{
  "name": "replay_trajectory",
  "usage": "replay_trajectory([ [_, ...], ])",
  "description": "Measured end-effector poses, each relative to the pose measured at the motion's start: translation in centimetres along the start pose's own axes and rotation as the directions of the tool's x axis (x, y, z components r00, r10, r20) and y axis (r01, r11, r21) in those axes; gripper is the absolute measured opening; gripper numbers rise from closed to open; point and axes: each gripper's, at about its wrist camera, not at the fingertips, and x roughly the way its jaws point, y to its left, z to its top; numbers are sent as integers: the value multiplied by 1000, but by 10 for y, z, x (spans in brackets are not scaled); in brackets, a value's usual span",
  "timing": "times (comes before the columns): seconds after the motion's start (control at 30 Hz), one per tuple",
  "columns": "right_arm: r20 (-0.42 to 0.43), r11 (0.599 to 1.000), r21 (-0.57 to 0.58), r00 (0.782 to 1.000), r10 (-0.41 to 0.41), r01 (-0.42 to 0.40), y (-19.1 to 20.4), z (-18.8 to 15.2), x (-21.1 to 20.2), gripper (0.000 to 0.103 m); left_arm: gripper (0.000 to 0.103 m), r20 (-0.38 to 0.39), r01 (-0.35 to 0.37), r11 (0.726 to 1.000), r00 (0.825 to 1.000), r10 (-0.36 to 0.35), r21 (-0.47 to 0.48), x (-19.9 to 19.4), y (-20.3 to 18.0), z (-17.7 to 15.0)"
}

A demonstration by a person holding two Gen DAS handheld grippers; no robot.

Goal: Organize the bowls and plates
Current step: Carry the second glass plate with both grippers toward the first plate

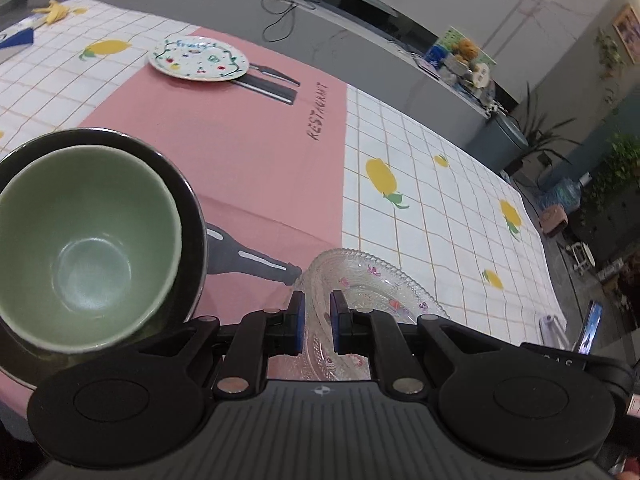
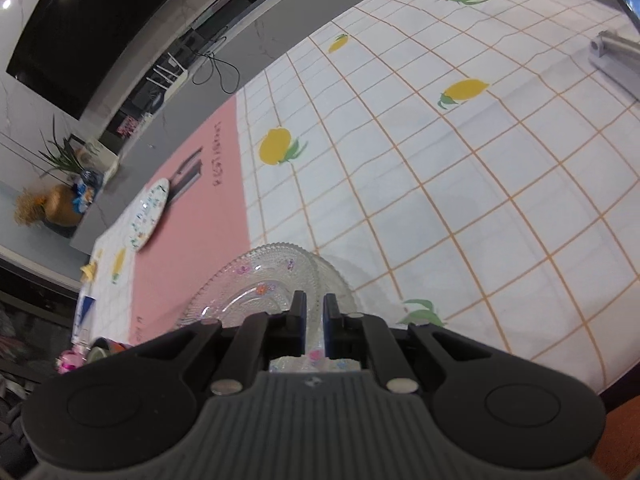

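both grippers clamped on the glass plate, carrying it over the pink mat

my left gripper [image 1: 317, 320] pinches one rim of the glass plate [image 1: 372, 280], my right gripper [image 2: 315, 322] the near rim, both jaws shut on glass. the painted plate [image 1: 198, 58] lies well ahead on the far side of the pink mat [image 1: 248, 152], and the green bowl [image 1: 80, 244] nested in the dark bowl [image 1: 192, 216] sits just left.

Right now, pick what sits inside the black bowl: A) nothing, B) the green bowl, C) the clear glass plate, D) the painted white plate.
B: the green bowl is nested inside the black bowl, while the glass plate and the painted plate are elsewhere on the tablecloth.
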Motion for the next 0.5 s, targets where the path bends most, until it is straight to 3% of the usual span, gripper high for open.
replay_trajectory([
  [0.23, 27, 999, -31, 999, -22, 23, 2, -3, -2, 6, 14, 16, -54, 992, 998, 52, 114, 7, -12, -9],
  [0.5, 3, 994, -71, 996, -84, 84, 7, -5, 12, 7, 14, 5, -110, 981, 994, 111, 160, 16, -14, -19],
])
